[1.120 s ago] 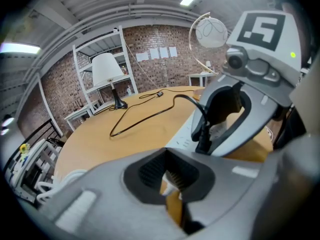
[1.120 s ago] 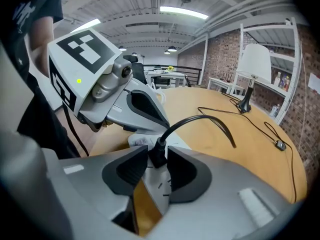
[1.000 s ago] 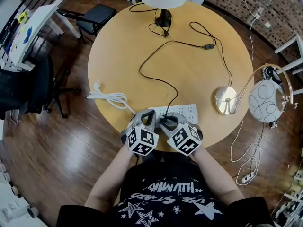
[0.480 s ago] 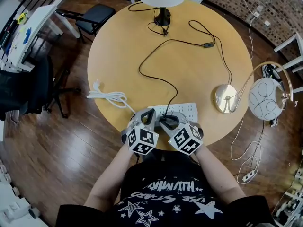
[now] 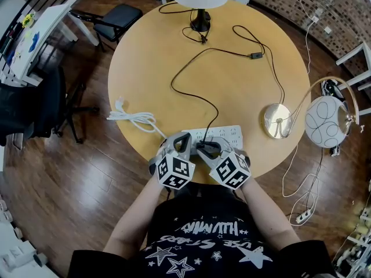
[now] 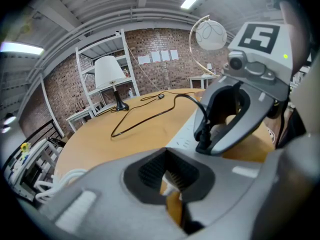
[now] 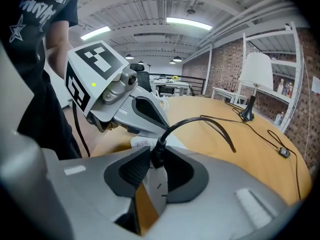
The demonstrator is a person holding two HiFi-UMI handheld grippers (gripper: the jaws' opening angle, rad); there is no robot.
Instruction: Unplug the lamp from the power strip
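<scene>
Lamp plug (image 7: 156, 156) sits clamped between the right fingers (image 7: 127, 171), its prongs hidden. Left fingers (image 6: 150, 170) pinch the mostly hidden end of the power strip (image 5: 226, 133), lower centre.

Overhead, two close views; power strip (image 5: 229, 133) shared

The person wears a black short-sleeved T-shirt (image 5: 200, 242) printed with white stars and white lettering. The left gripper (image 5: 181, 141) and right gripper (image 5: 204, 148) have light grey shells with dark ribbed pads lining the jaws. Each carries a white cube (image 5: 174, 173) of black square markers with a small green light.
</scene>
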